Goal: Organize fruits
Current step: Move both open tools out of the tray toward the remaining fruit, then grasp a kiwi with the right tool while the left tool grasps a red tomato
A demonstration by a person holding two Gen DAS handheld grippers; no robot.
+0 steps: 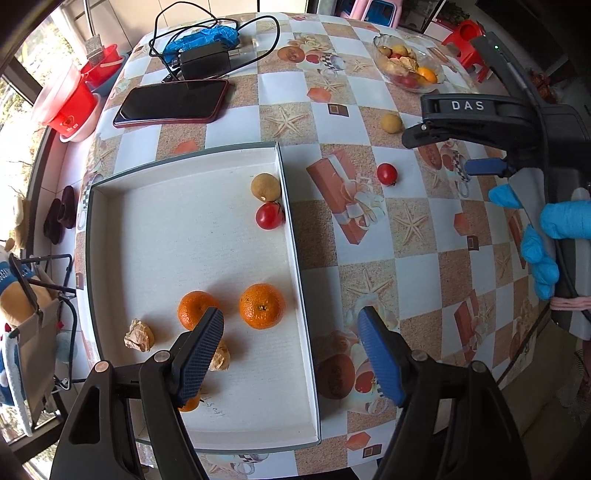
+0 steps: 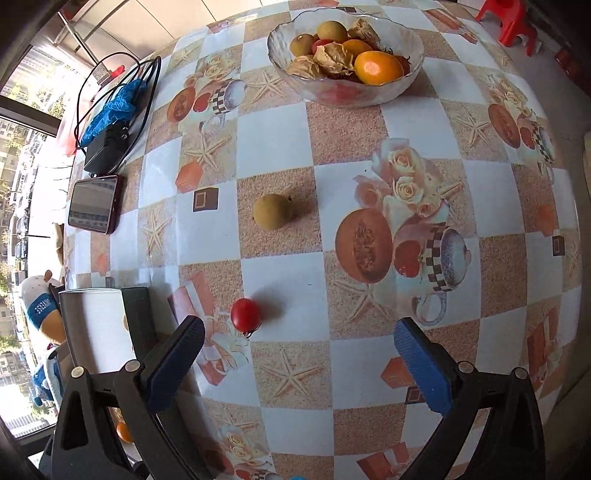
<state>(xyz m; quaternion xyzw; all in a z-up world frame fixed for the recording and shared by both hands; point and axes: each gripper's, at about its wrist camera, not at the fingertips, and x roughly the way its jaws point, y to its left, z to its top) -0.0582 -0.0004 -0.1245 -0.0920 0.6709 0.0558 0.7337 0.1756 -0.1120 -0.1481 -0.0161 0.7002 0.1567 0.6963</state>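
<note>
A white tray point(image 1: 110, 229) holds two oranges point(image 1: 262, 305), a red tomato point(image 1: 269, 216), a tan longan point(image 1: 265, 187) and papery husked fruits point(image 1: 139, 335). My left gripper point(image 1: 291, 354) is open and empty above the tray's near right edge. On the tablecloth lie a loose red tomato point(image 2: 245, 314) and a loose longan point(image 2: 272, 212). A glass bowl point(image 2: 295, 79) of mixed fruit stands at the far side. My right gripper point(image 2: 299, 365) is open and empty, hovering just short of the loose tomato; it also shows in the left wrist view point(image 1: 458, 151).
A dark phone point(image 1: 171, 103), a black charger with cables point(image 1: 205, 61) and a blue glove point(image 1: 201, 37) lie at the table's far left. Red buckets point(image 1: 70, 107) stand beyond the table edge. A red stool point(image 2: 511, 20) stands past the far right.
</note>
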